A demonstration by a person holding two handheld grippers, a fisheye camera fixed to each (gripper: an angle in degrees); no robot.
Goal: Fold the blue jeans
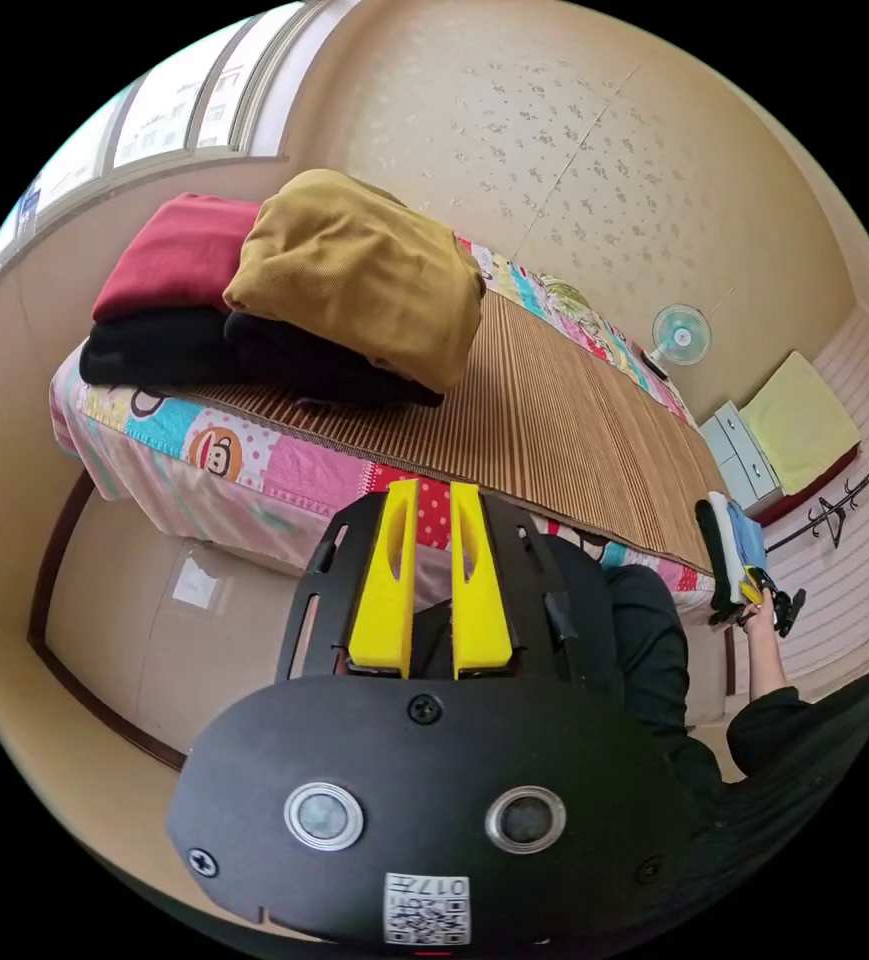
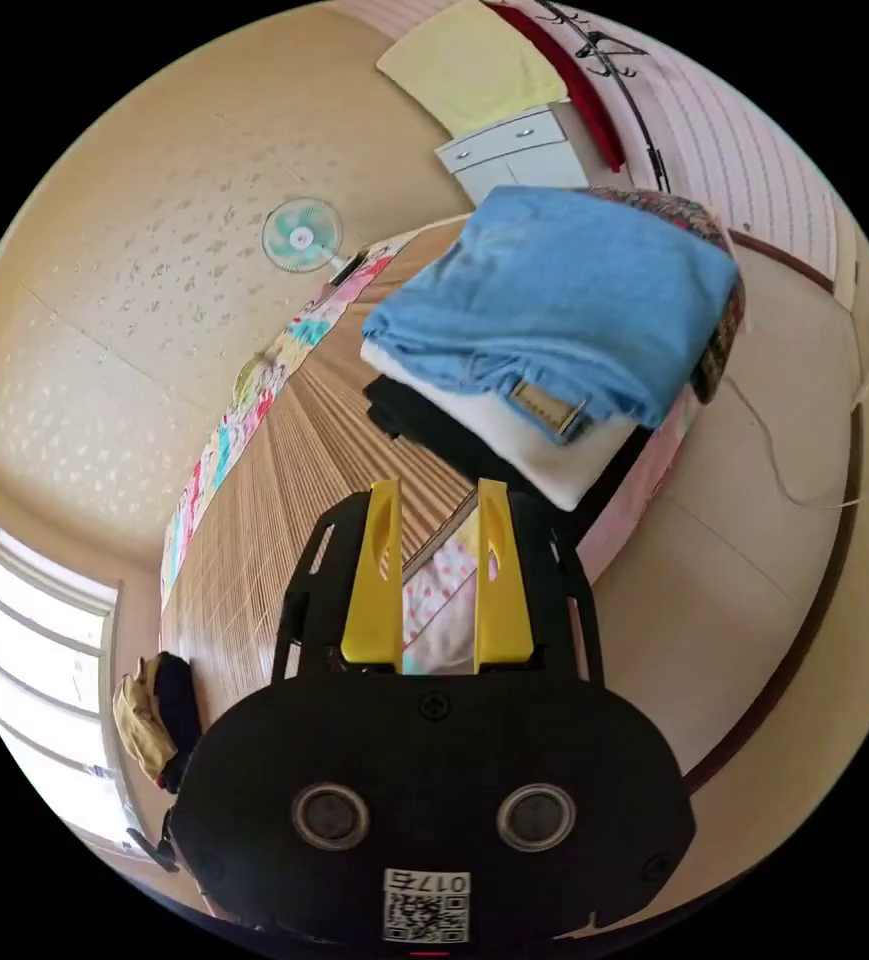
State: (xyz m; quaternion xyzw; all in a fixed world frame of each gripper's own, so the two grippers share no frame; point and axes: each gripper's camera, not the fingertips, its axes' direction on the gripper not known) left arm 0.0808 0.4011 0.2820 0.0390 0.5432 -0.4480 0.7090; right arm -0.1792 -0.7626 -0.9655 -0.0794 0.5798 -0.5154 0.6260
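In the left gripper view, the left gripper hangs off the edge of the bed, its yellow jaws pointing at the patchwork cover with a narrow gap between them and nothing held. Near that end of the bed, on the striped mat, sits a pile of folded clothes: a mustard garment on top, a red one beside it, black ones beneath. At the far end, a person's hand holds the right gripper against the bed's edge beside a second pile; whether that claw is parted cannot be told from here. In the right gripper view, the right gripper's jaws stand apart and empty, aimed over the bed's edge. Just beyond them, at that end's corner, the folded blue jeans lie on top of a white garment and a black one. A fan stands by the wall.
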